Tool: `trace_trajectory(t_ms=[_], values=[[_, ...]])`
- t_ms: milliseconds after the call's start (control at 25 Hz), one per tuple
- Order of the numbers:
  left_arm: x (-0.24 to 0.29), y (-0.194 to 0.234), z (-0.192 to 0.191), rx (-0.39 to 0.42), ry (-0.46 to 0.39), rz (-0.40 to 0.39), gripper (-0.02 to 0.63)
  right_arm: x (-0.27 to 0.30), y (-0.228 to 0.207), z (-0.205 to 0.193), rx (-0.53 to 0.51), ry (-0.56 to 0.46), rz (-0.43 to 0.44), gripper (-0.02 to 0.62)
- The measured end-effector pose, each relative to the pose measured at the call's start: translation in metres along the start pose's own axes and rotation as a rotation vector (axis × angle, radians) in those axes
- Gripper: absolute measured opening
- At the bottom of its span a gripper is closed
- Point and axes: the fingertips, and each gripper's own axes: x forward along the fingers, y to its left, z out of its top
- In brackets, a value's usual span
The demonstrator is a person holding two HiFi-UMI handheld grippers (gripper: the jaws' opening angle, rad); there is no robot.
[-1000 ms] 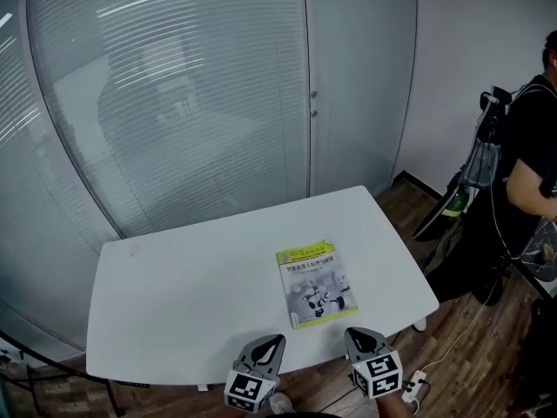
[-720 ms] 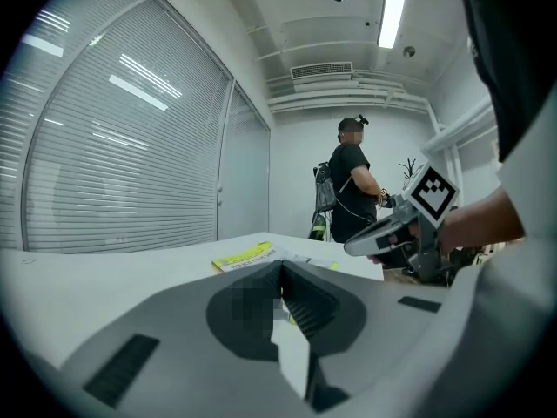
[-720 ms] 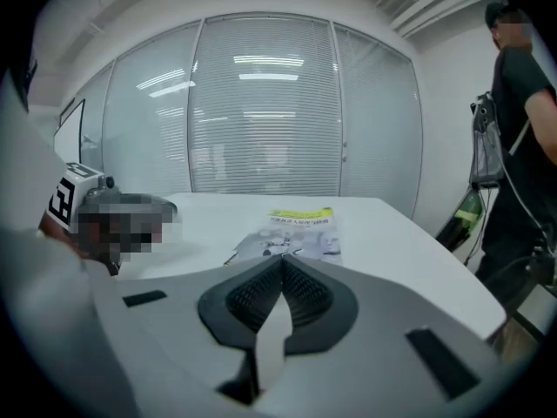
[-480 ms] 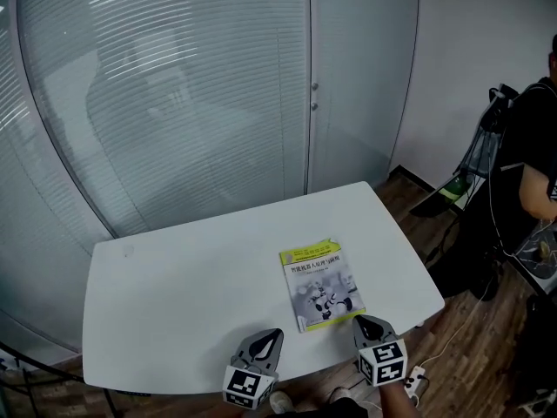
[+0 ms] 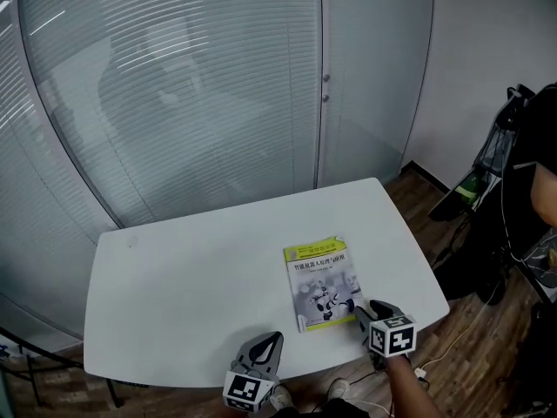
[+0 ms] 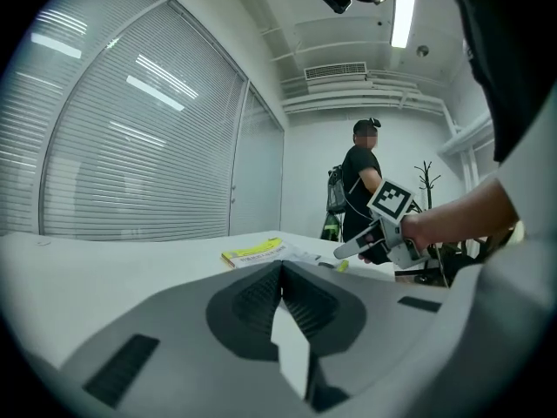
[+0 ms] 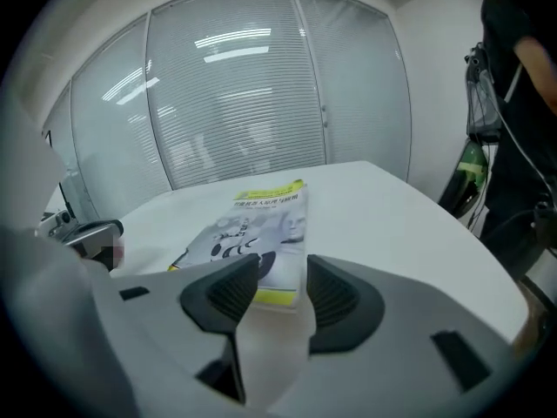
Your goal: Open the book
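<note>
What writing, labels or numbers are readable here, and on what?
Grey-and-yellow paperback book on the white table: Chinese title line below the yellow band, too small to read.
Two marker cubes: black-and-white square patterns, no words.
Nothing else carries text.

A white tabletop [image 5: 191,286] with rounded corners stands on a wooden floor [image 5: 474,355]. One closed book [image 5: 321,282] lies flat on it, cover up, near the right part of the near edge, its yellow-green band at the far end.
</note>
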Motion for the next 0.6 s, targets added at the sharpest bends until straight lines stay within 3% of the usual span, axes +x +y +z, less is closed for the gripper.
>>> trace_trajectory(t_ms=[240,600], values=[[0.003,0.005,0.002,0.003,0.005,0.048,0.011,0.025,0.005,-0.003,-0.004,0.104,0.070,0.210],[0.011,0.004,0.016,0.033,0.010,0.088,0.011,0.046,0.008,-0.010,0.086,0.225,0.164,0.210]])
